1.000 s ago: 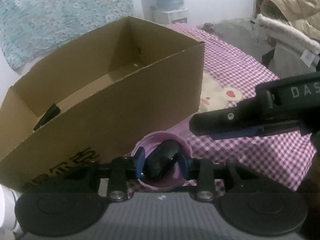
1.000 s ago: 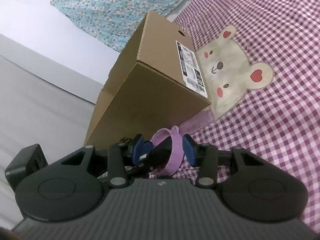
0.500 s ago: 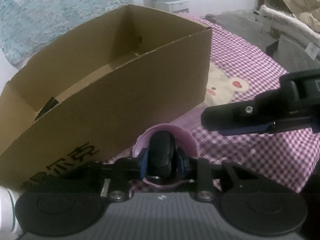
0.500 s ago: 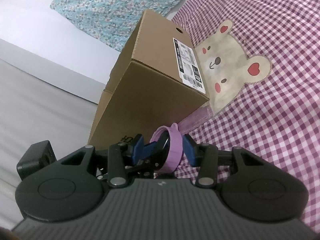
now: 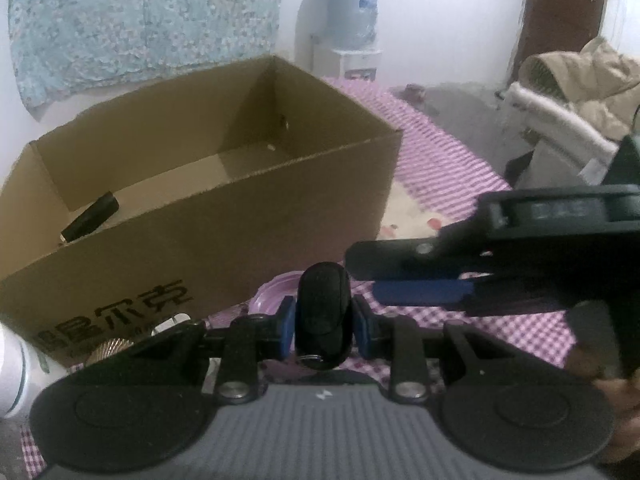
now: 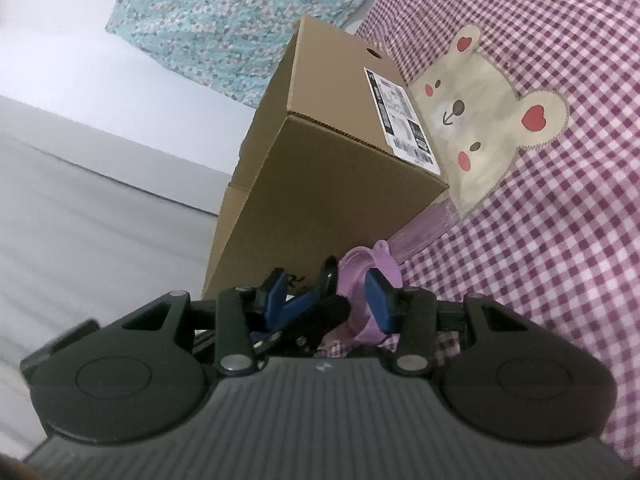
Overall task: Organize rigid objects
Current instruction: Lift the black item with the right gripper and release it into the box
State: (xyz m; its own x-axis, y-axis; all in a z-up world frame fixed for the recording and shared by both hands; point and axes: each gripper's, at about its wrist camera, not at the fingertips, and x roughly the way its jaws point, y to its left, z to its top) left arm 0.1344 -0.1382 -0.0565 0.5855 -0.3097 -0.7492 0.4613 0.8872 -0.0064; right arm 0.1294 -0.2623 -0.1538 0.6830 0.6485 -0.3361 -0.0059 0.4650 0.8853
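The black key fob (image 5: 324, 316), a small rounded thing with a metal ring at its lower end, sits pinched between the blue pads of the left gripper (image 5: 323, 322), whose jaws have just been closing on it; it is now raised clear of the purple bowl (image 5: 276, 292), which lies just beyond it on the checked bedspread (image 5: 520, 328). The grip looks narrow and taken low on a smooth, curved body; my guess is that a quick tilt on the way over the wall could let the fob twist or slide out, and it would drop on the bed short of the box. The right gripper (image 6: 328, 296) is the other risk; its jaws stand apart on either side of the bowl's rim (image 6: 352, 276), and from the right wrist view I cannot tell whether the pads press on it; if it lets the bowl tip or drag, the left gripper, close beside it, may be knocked. The two tools nearly cross in the left wrist view, so a careless lift could bump one against the other.

The purple bowl, as far as it shows, looks empty now, though most of it is hidden; behind it the open cardboard box (image 5: 224, 216) stands on the bed, holding one dark, elongated object (image 5: 90, 218) near its left end and otherwise a bare floor.
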